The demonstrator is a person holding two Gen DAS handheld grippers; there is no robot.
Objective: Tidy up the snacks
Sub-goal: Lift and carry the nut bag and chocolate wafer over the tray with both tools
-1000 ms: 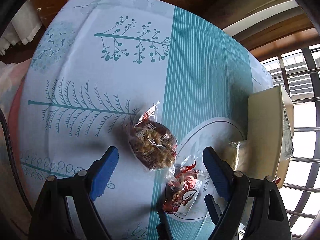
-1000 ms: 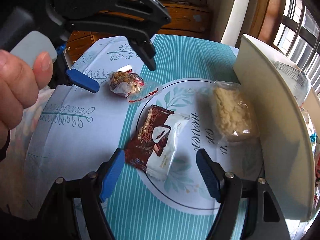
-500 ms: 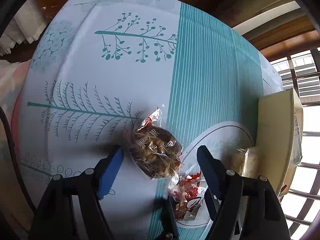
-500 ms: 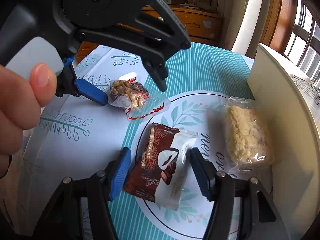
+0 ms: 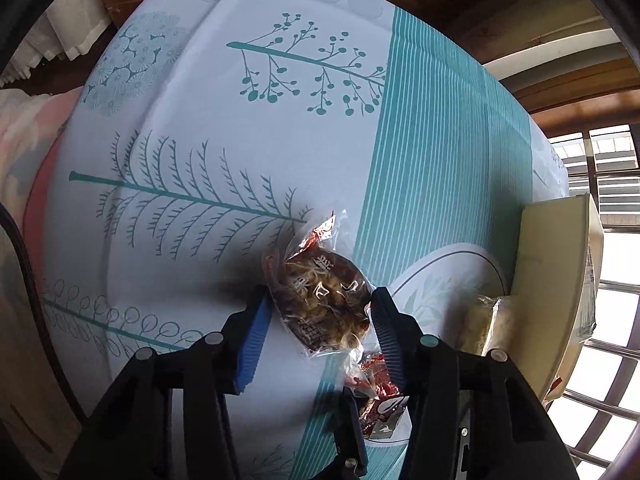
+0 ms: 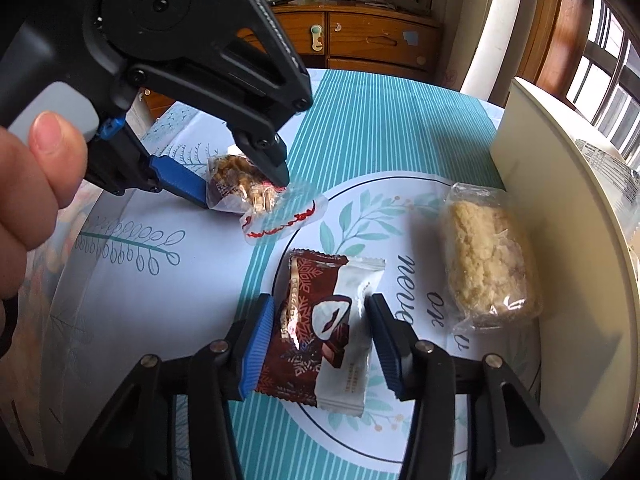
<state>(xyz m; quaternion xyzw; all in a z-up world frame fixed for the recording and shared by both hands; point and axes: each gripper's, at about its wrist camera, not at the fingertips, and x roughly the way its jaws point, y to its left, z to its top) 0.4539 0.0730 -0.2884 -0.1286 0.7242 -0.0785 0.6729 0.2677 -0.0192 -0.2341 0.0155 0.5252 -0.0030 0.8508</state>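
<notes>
While both packets lie on the counter, I have fingers on each of them. My left gripper has just been closing, and its blue fingers now pinch the nut snack packet from both sides, at 6 o'clock in the left wrist view. From the right wrist camera that same packet sits at 11 o'clock, clamped by the left gripper, with its clear crimped end trailing toward 3 o'clock. My right gripper has also just been closing; its fingers press narrowly on the brown-and-white chocolate packet, which lies at 6 o'clock on the printed circle of the cloth. At 3 o'clock from it, apart from it, rests a pale crumbly bar in clear wrap, close beside the cream wall of a bin. A thumb of the hand holding the left tool shows at 9 o'clock. Behind the counter, at 12 o'clock, stands a wooden cabinet.
</notes>
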